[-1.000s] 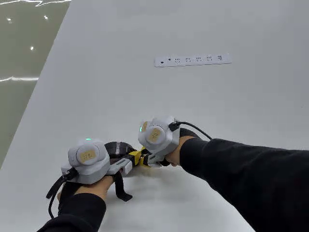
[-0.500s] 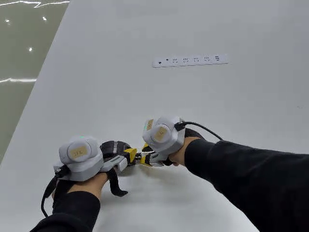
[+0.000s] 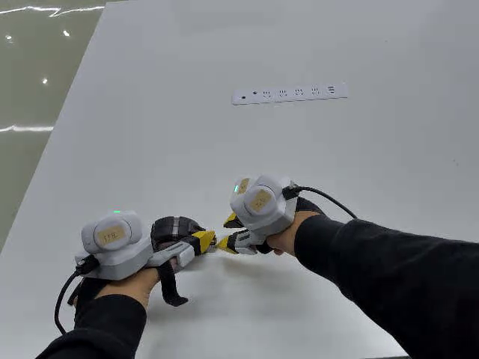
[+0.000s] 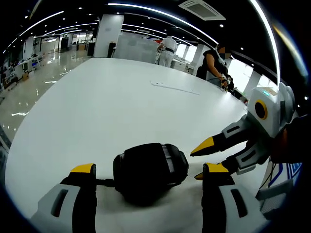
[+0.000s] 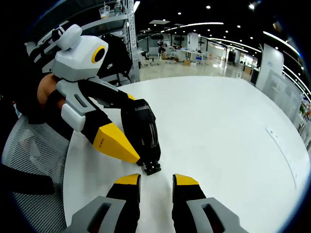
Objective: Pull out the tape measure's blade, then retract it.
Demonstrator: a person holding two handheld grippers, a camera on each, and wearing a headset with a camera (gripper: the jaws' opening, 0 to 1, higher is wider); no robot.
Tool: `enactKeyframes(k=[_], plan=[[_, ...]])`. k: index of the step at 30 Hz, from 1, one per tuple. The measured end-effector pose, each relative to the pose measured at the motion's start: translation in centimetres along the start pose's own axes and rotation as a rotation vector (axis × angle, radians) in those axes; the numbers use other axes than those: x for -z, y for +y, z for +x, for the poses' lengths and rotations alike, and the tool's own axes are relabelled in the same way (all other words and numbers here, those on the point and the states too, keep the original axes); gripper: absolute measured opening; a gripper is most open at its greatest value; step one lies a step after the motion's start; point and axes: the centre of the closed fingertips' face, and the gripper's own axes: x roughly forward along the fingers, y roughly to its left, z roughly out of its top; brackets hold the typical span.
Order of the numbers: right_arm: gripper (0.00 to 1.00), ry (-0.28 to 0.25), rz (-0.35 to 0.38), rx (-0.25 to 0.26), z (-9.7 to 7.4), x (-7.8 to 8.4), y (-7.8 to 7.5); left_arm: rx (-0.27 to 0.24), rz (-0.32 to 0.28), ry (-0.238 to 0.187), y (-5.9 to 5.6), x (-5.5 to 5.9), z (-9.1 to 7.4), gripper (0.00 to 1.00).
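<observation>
Jaws of the left gripper (image 4: 148,170) stand wide either side of the black rounded tape measure (image 5: 142,126), with a sliver of tabletop showing beside one. The right gripper (image 5: 156,180) is parted narrowly on nothing, its yellow tips just short of the case's hook end. The case lies on a broad white table (image 3: 187,112), with a white power strip (image 3: 290,93) well beyond it, in a glossy-floored hall with ceiling lights. The left hand (image 3: 131,284) and right hand (image 3: 288,235) are low and angled toward each other.
</observation>
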Motion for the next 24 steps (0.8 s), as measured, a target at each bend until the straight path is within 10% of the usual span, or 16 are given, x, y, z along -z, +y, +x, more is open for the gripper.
enactKeyframes(k=[9, 13, 24], plan=[[0.30, -0.042, 0.033, 0.038, -2.1, 0.4, -0.2, 0.048, 0.094, 0.007, -0.5, 0.3, -0.3, 0.99], [0.31, -0.054, 0.051, 0.062, -3.2, 1.1, -0.5, 0.121, 0.195, -0.058, -1.5, -0.7, -0.6, 0.99], [0.37, -0.082, 0.100, 0.130, -7.0, 2.9, -1.1, 0.198, 0.228, -0.044, -1.1, -0.4, -1.6, 0.99]])
